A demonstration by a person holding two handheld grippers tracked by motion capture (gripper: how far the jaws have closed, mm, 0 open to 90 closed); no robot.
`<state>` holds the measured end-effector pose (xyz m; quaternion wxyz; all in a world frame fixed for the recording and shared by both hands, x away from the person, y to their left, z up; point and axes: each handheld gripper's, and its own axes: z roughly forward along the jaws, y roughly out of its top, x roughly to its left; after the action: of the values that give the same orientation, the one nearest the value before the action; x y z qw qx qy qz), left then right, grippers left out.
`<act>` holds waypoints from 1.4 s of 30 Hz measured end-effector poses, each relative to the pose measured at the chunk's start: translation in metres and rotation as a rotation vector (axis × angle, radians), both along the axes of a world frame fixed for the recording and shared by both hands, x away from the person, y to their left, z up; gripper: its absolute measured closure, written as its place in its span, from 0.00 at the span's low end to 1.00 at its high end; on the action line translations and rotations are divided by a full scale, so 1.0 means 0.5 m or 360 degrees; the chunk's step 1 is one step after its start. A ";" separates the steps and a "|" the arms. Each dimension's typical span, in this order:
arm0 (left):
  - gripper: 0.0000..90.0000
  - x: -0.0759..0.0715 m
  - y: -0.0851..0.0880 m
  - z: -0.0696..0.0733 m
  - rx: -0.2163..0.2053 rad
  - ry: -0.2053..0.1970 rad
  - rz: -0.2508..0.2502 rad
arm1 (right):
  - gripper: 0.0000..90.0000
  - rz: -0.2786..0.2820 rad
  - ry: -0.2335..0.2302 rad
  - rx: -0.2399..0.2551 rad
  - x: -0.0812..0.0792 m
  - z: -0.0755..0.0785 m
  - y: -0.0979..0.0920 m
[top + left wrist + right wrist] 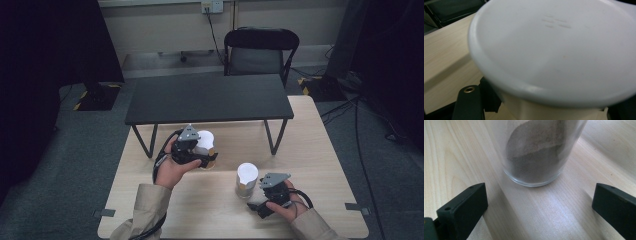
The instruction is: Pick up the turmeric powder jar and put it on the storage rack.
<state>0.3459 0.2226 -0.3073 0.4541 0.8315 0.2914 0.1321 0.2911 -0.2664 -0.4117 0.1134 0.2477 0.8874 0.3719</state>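
Wooden table (320, 165), left gripper (197, 155) around jar (206, 141)

We see two white-lidded jars (204, 142) on the light wooden table (320, 165), both upright and well apart. The left one, pale-bodied below its broad lid (554, 50), is clamped in the left gripper (200, 156). The right jar (246, 180) is clear glass (536, 152) holding brownish powder, standing free.

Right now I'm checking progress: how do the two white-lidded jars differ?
The left jar is clamped in the left gripper; the right jar stands free on the wooden table, just ahead of the right gripper's open jaws. The left jar sits nearer the black shelf. Both have white lids.
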 end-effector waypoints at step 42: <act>0.34 0.033 0.008 0.159 -0.0006 -0.0028 -0.0083 | 0.00 0.0000 0.0000 0.0002 0.000 0.000 0.000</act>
<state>0.3626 0.2264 -0.2278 0.4615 0.8367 0.2659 0.1271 0.2911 -0.2664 -0.4118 0.1133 0.2479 0.8872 0.3723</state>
